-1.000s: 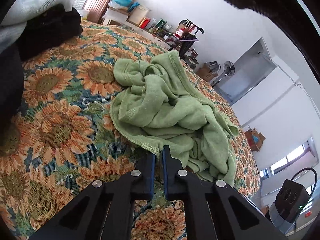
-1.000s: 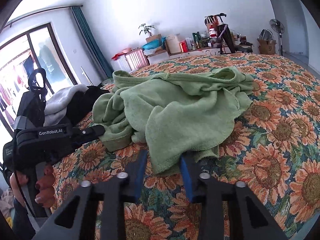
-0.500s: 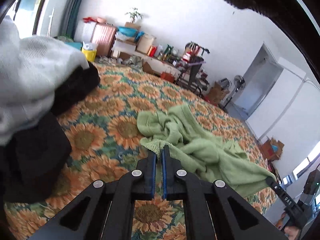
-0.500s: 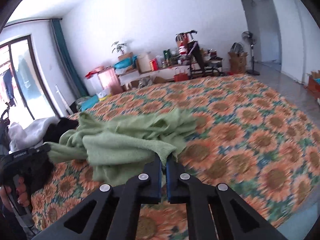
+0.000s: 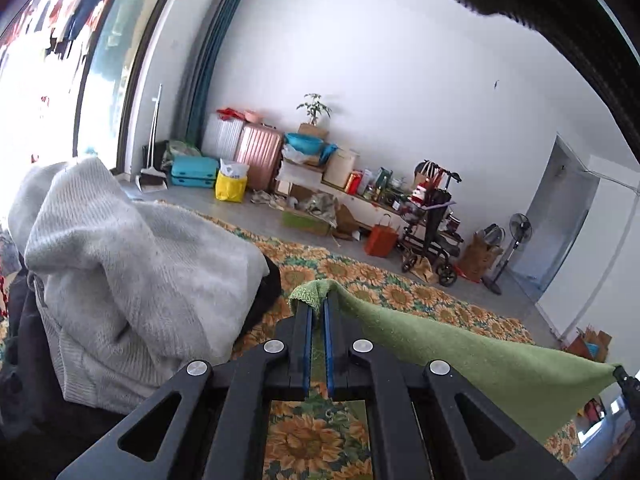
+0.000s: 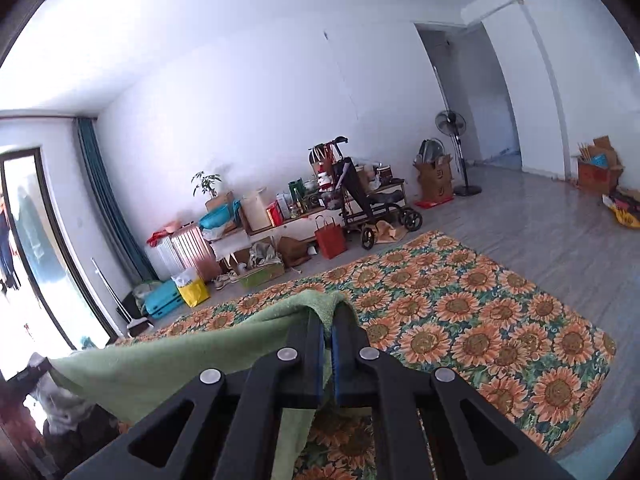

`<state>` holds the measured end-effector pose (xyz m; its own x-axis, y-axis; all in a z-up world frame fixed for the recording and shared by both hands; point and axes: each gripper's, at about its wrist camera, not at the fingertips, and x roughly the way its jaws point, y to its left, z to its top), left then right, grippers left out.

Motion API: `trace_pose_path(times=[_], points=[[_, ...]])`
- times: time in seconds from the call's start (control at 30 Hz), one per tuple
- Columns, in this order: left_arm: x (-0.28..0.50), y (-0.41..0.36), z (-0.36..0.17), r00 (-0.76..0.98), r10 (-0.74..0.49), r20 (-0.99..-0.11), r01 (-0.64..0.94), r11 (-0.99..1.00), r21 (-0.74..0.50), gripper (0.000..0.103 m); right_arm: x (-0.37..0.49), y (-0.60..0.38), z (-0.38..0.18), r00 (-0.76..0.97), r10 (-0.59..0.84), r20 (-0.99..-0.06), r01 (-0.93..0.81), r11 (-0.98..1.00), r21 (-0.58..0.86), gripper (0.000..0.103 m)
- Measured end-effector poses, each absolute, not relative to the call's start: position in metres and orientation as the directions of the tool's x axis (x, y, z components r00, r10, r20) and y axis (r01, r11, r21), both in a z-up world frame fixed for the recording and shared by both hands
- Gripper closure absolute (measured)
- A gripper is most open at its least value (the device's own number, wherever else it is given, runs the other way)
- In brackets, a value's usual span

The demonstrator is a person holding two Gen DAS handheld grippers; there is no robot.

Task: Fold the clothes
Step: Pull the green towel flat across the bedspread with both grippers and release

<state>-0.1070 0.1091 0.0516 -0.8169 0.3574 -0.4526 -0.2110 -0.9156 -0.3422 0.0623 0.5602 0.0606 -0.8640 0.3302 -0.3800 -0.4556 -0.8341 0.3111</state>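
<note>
The left gripper (image 5: 316, 312) has its jaws pressed together on one corner of a green towel (image 5: 460, 356), the hemmed edge bunched over the tips. From there the towel runs taut to the far corner, where the tip of the other gripper shows at the picture's edge. The right gripper (image 6: 327, 322) likewise pinches a corner of the towel (image 6: 168, 364) between closed jaws, and the cloth stretches away from it toward the left gripper, hanging below the stretched top edge. So the towel is lifted clear, held spread between the two grippers above the sunflower bedspread (image 6: 472, 320).

Taking the towel as the landmark: beside its left-held corner, a grey knitted sweater (image 5: 132, 280) lies heaped on dark clothes (image 5: 28, 360) on the bedspread (image 5: 316, 440). Beyond the towel, past the bedspread's far edge, stand a pink suitcase (image 5: 258, 154), a yellow bag (image 5: 231, 186), a turquoise case (image 5: 195, 171) and a low shelf crowded with boxes and bottles. A potted plant (image 5: 314, 110) sits above the suitcase. Farther along the same wall are a red paper bag (image 6: 330, 238), a black stroller (image 6: 368, 204) and a standing fan (image 6: 454, 148). A teal curtain (image 6: 108, 200) hangs by the glass door.
</note>
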Motion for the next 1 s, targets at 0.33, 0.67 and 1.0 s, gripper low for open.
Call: trace_pose_path(times=[0.33,0.67,1.0], points=[[-0.116,0.137,-0.032,-0.684,0.38,-0.623,-0.204,-0.919,-0.337,0.098,0.016,0.565,-0.027,-0.739,0.287,-0.609,-0.507,-0.832,0.224,0.099],[-0.127,0.143,-0.051,-0.6,0.384,-0.702,-0.196,-0.921,-0.337,0.096,0.044,0.573,-0.053,-0.688,0.319,-0.651,-0.572,-0.791,0.218,0.051],[-0.113,0.145,-0.049,-0.557,0.432,-0.709,-0.222,-0.9,-0.374,0.037,0.067,0.487,-0.087,-0.73,0.148,-0.667,-0.379,-0.9,0.214,0.055]])
